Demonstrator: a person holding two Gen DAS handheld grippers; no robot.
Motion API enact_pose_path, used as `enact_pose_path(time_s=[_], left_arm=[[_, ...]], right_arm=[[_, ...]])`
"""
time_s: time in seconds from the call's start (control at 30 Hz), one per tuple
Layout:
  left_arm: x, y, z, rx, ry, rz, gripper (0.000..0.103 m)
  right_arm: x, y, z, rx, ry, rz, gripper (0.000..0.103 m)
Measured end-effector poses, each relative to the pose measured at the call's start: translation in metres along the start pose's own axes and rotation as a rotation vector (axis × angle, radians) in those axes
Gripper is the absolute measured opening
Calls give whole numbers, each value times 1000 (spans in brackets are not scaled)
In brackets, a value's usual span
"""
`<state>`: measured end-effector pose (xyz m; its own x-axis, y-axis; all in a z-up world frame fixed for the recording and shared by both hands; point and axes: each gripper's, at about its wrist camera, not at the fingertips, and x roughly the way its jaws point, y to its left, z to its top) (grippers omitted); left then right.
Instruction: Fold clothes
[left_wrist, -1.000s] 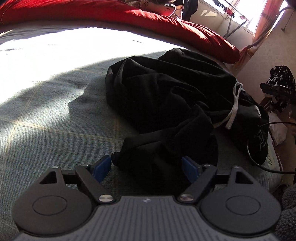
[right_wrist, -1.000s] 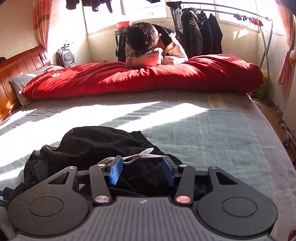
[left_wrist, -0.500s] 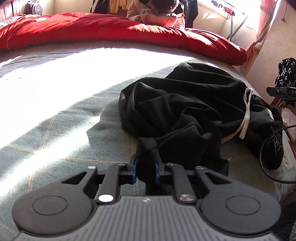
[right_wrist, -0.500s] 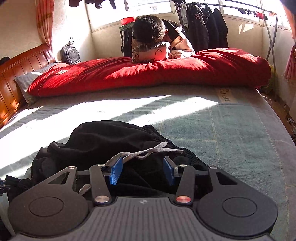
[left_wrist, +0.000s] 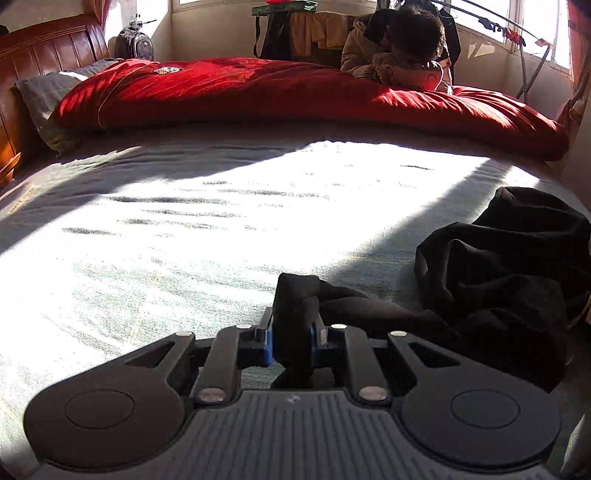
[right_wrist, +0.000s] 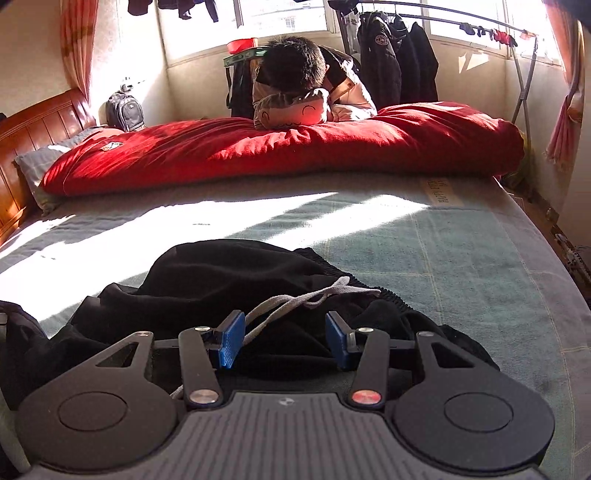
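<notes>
**Left claw clamped on a bunched end of the black garment**

The left gripper, its jaws having just closed, pinched a thick wad of the black garment, whose main heap lay at three o'clock in the left wrist view. The right gripper stood released, its blue pads either side of the waistband and the white drawstring, not pressing.

The wad looked bunched, so several layers may have been caught; pulling could drag the whole heap rather than spread it. The drawstring could snag the right pad.

The bed sheet offered wide bare room from nine to twelve o'clock. The red duvet with a resting person bounded twelve o'clock; the bed's edge ran close at three o'clock.
</notes>
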<state>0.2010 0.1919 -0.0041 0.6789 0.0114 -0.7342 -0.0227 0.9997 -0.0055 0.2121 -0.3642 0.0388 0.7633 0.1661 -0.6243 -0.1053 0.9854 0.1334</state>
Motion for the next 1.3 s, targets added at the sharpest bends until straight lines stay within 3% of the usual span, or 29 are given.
enact_pose_path(time_s=[0.4, 0.77, 1.07, 1.3], left_arm=[[37, 107, 27, 12, -5, 31, 13], [46, 191, 19, -100, 21, 73, 13], [33, 198, -6, -152, 36, 76, 13], [12, 186, -11, -182, 28, 102, 23]], right_arm=[[-16, 74, -9, 84, -33, -128, 53], [-21, 118, 0, 71, -13, -198, 53], [4, 116, 21, 0, 42, -186, 53], [25, 100, 39, -68, 73, -146, 53]])
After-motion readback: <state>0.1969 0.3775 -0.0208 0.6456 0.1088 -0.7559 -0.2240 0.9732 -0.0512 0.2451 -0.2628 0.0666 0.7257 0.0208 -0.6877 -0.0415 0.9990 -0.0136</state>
